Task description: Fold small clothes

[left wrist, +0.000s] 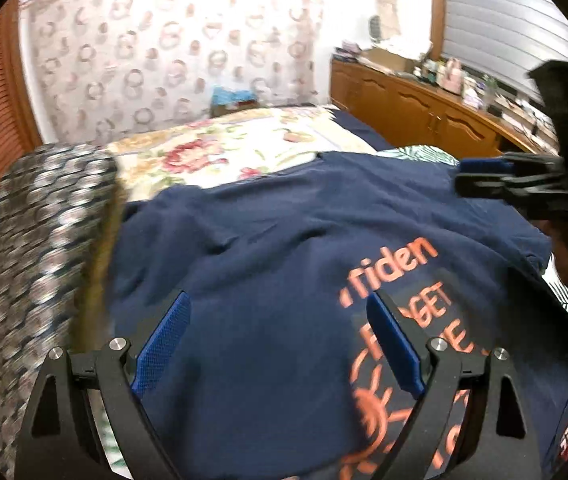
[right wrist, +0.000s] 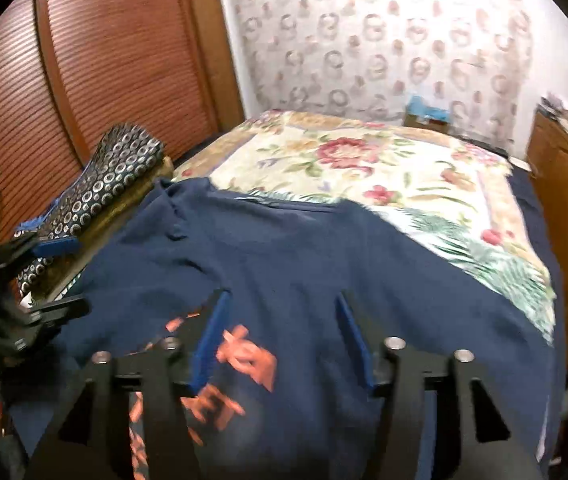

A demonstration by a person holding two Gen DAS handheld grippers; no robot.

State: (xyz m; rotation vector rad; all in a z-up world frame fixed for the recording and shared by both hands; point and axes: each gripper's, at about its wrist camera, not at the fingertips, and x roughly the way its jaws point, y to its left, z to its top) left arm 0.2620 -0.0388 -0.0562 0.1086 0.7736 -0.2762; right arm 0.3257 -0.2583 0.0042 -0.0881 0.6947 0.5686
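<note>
We see the navy shirt [left wrist: 268,240] lying flat on the flowery bed [right wrist: 363,168]. Our left gripper [left wrist: 280,340] & right gripper [right wrist: 280,336] hang over it, both open w/ nothing inside, prob not touching.

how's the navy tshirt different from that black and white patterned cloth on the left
The navy t-shirt is plain dark blue with orange print; the patterned cloth is covered in small black and white rings. The t-shirt lies spread across the floral bedspread; the patterned cloth looks already folded into a narrow stack by the bed's edge. The t-shirt lies beneath both open grippers; the cloth sits off to one side. Both rest on the bed.
</note>
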